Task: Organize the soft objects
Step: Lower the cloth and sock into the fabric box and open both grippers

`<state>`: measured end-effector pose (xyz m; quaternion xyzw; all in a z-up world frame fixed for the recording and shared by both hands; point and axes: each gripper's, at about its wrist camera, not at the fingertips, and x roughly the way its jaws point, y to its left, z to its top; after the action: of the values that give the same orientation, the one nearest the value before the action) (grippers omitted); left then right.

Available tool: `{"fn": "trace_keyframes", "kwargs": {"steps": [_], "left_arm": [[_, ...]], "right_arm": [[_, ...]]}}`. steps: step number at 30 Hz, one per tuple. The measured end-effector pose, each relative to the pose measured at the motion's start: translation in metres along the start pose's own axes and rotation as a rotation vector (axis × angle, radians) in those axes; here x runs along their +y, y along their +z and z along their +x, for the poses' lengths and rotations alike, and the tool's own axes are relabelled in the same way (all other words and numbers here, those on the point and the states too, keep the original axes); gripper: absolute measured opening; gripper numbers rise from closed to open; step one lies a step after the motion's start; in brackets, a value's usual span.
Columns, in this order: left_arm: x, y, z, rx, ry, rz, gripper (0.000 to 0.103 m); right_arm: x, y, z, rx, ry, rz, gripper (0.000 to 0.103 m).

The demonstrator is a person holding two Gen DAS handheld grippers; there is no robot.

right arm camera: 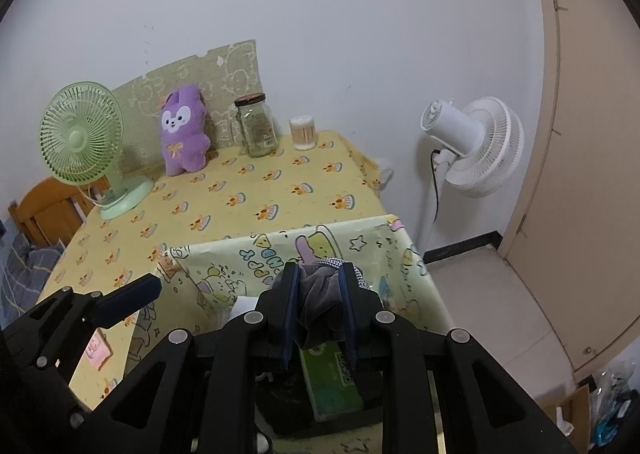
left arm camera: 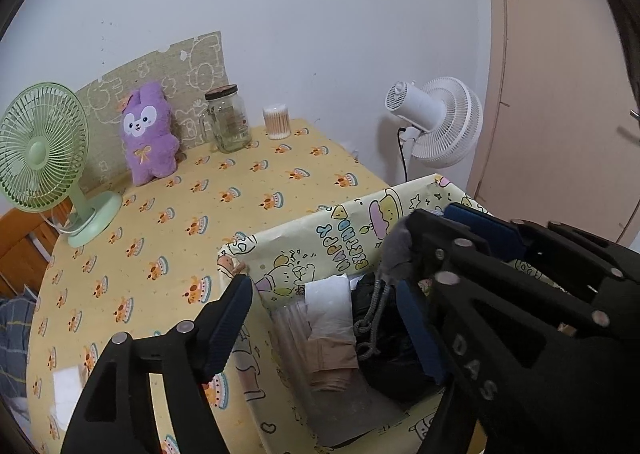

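right gripper [right arm camera: 319, 308]: clamped on grey pouch [right arm camera: 320, 304], held over box [right arm camera: 224, 254], cord [left arm camera: 374, 314] dangling into it | left gripper [left arm camera: 320, 318]: wide apart, nothing held, near finger outside box's left wall | box: near right on table [left arm camera: 240, 182] | plush [right arm camera: 183, 130]: far left, against wall, beside jar [right arm camera: 256, 125]

Your right gripper [right arm camera: 319, 310] fingers are clamped tight on gray fabric; your left gripper [left arm camera: 320, 318] fingers spread wide, holding nothing.
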<state>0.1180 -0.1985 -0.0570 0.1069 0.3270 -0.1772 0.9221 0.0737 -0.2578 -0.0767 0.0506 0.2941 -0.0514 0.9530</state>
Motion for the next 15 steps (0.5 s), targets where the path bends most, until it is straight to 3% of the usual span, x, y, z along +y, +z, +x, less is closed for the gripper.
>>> {"fn": "trace_keyframes", "kwargs": {"steps": [6, 9, 14, 15], "left_arm": [[0.0059, 0.0013, 0.0023, 0.0, 0.006, -0.016, 0.078], [0.0079, 0.0022, 0.0007, -0.007, -0.005, -0.019, 0.081], [0.0095, 0.0017, -0.0037, -0.019, -0.003, -0.017, 0.084], [0.0088, 0.0024, -0.0027, -0.018, -0.002, -0.017, 0.084]], "right_arm": [[0.0063, 0.0051, 0.0065, 0.007, 0.025, -0.005, 0.03], [0.0075, 0.0055, 0.0056, 0.001, 0.032, 0.002, 0.065], [0.0094, 0.0058, 0.0028, 0.01, 0.029, 0.006, 0.071], [0.0106, 0.0056, 0.0021, 0.013, 0.026, 0.003, 0.077]]}}
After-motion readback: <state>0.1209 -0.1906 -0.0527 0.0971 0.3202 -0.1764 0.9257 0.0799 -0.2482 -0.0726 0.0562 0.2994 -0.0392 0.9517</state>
